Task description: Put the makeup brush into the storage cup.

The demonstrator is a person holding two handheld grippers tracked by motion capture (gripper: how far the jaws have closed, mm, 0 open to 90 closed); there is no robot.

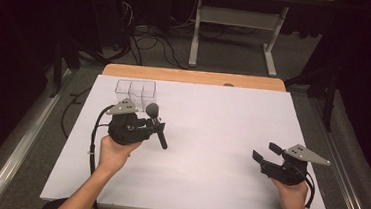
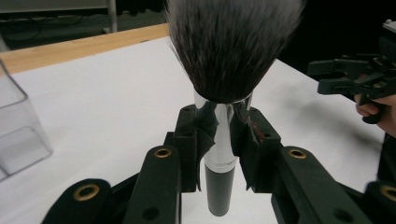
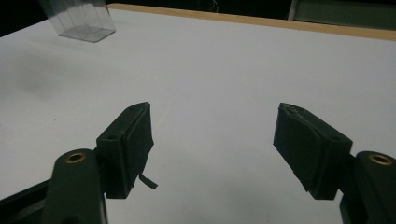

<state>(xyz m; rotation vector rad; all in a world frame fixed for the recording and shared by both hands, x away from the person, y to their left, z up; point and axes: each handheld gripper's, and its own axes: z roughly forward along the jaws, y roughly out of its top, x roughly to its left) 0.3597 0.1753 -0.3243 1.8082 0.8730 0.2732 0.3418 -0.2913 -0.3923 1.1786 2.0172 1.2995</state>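
One makeup brush with a black handle, silver metal collar and dark grey-tipped bristles point(image 2: 232, 51) is on the scene, clamped at its collar between the closed jaws of the left gripper point(image 2: 219, 140). In the high view the left gripper point(image 1: 147, 125) holds the brush point(image 1: 157, 126) above the white table point(image 1: 211, 131), towards its far left corner. One clear plastic organiser box with several compartments point(image 1: 135, 91) stands just beyond it, close to the table's far edge and left of centre; nothing lies between brush and box. The right gripper point(image 1: 266, 152) is one of two; it sits near the right edge, towards the near corner, well apart from the brush. Its jaws stand wide open with only bare table between them point(image 3: 212, 140). Behind the table, one light wooden strip point(image 1: 195, 76) runs along the far edge.
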